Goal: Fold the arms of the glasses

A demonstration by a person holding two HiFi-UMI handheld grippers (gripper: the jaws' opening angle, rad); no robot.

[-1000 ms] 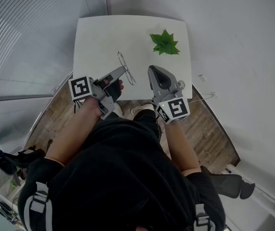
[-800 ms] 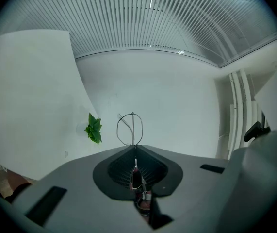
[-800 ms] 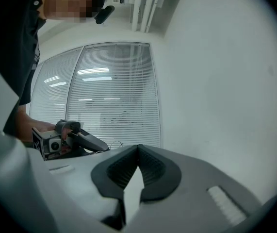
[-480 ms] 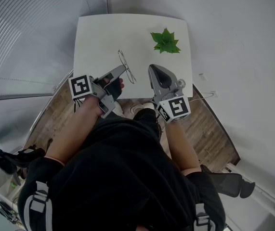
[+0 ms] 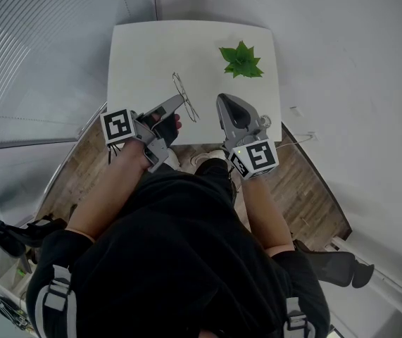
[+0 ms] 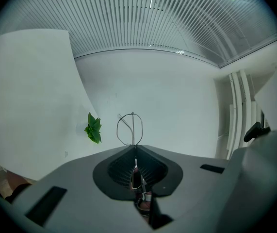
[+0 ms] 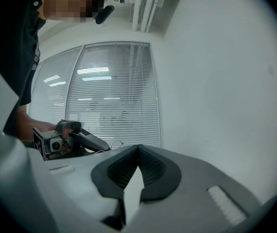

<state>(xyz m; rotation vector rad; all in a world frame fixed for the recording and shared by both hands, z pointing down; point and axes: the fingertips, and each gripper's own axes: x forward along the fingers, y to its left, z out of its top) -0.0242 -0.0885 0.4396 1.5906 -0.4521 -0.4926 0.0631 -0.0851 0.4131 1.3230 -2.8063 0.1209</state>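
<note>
left tongs (image 5: 180, 102) clamped on one arm of the wire-rim glasses (image 5: 184, 97), frame over the white desk (image 5: 144, 55) near its front edge; right tongs (image 5: 222, 101) closed, empty, just beside.

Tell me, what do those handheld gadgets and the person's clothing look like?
The grey plastic left tool and right tool are wedges tapering to a point, with dark ribbed pads inside. Each carries a white cube printed with black square markers. The person wears a black short-sleeved top.
</note>
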